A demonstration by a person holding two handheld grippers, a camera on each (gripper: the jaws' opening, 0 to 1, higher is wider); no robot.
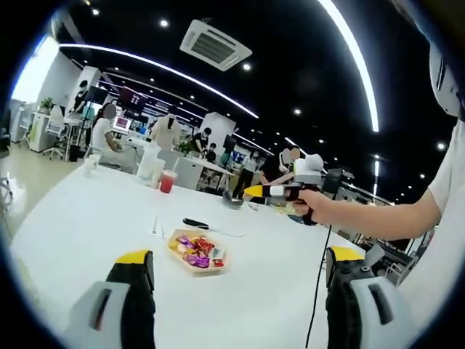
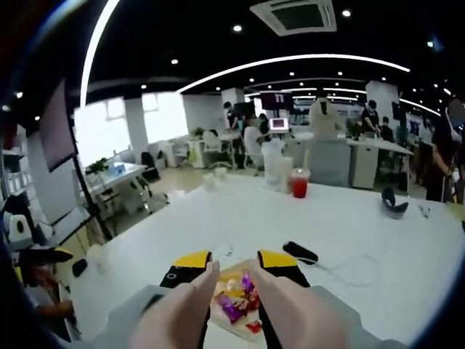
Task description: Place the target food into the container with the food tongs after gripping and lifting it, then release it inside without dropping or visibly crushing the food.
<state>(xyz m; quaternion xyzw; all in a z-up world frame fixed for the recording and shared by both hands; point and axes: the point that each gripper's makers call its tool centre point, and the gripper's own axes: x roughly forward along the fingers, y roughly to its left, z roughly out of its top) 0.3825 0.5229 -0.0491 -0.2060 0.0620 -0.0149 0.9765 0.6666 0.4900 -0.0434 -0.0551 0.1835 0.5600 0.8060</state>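
A person stands at a big white table [image 1: 87,218] and holds a gripper in each hand. In the middle of the table sits a small tray of wrapped candies [image 1: 197,251], purple, red and yellow. I use that tray as my landmark.

The right gripper [image 2: 234,263] is held up in the air above the tray. It carries the food tongs [image 2: 232,305], two pale arms that reach forward and point down at the candies. The tong tips are apart, with the candies showing between them. They hold nothing yet. In the left gripper view the same gripper floats high over the table, past the tray.

The left gripper [image 1: 236,263] waits on the near side of the tray. Its jaws are wide apart and empty.

Just behind the tray lies a dark pen-like thing [image 1: 196,224] with a thin cable. Far behind it stands a red drink cup [image 1: 168,181].

I think the picking step has not started yet. I cannot tell which box the candy should go in. Next, the tongs need to come down around one candy and squeeze softly, so it does not get squashed.
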